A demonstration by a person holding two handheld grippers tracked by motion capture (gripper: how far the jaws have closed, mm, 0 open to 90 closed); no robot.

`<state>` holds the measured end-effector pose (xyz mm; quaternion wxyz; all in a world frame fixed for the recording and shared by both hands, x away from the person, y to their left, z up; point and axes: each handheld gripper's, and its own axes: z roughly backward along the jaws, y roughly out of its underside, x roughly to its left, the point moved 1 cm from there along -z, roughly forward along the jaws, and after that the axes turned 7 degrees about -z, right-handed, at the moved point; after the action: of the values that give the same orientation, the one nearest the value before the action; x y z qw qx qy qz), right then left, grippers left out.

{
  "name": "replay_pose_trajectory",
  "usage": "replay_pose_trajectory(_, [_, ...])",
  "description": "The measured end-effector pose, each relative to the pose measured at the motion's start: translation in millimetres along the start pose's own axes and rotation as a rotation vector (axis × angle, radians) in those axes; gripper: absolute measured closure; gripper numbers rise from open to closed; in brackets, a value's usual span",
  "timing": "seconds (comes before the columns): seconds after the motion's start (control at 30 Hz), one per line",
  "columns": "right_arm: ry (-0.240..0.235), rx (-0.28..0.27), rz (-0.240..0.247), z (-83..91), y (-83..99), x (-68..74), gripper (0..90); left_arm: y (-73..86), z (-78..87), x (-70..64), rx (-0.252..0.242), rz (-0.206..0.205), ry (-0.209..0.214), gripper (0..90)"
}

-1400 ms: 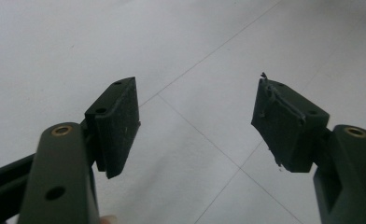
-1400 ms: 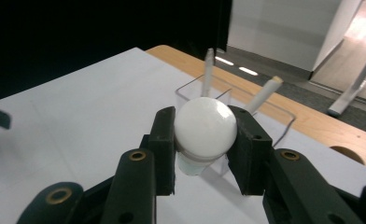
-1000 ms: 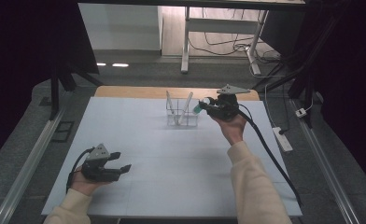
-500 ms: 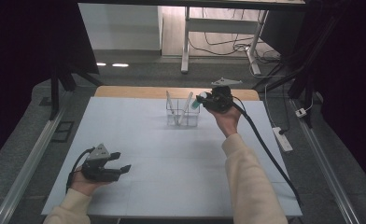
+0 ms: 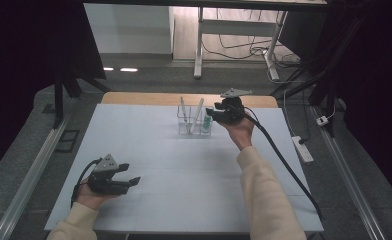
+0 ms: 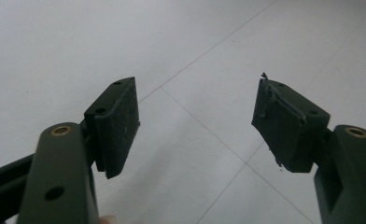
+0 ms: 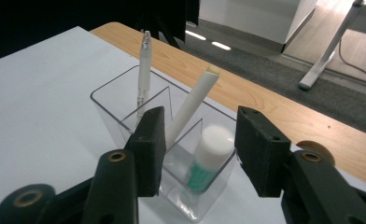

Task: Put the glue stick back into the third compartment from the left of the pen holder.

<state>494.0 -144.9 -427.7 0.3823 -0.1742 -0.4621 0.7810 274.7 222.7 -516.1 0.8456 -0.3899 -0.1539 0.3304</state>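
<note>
Between the parted, empty jaws of the right gripper, a green-and-white glue stick upright in the clear organizer

Dim rm, grey floor, white desk-legs.

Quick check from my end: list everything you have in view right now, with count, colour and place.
Clear organiser: one, transparent, three compartments, far middle of the table.
Pen: one, white, upright in the far compartment.
Stick: one, white, leaning in the middle compartment.
Glue stick: one, white cap, green body, standing in the near compartment.
Table: one, white top, wood edge at the far side.
Power strip: one, white, on the floor right of the table.
Desk frame: one, white legs, beyond the table.
Left gripper: one, black, jaws open over bare table, near left.
Right gripper: one, black, jaws open either side of the glue stick's cap, not touching it.
</note>
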Motion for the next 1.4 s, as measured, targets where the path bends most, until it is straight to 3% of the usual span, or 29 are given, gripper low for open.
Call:
replay_pose_trajectory(0.5, [-0.04,-0.005,-0.008,39.4,41.1,5.0,45.7,-0.6,-0.5,-1.4,0.001,-0.002,-0.005,31.5])
replay_pose_trajectory(0.83, [-0.074,-0.004,-0.017,76.3,86.2,12.2,45.3,-0.8,-1.6,-1.3,0.003,0.0,-0.008,31.4])
replay_pose_trajectory(1.4, [-0.095,0.02,0.027,124.7,136.0,9.1,45.5,-1.2,-1.7,-0.3,0.0,0.008,-0.017,31.3])
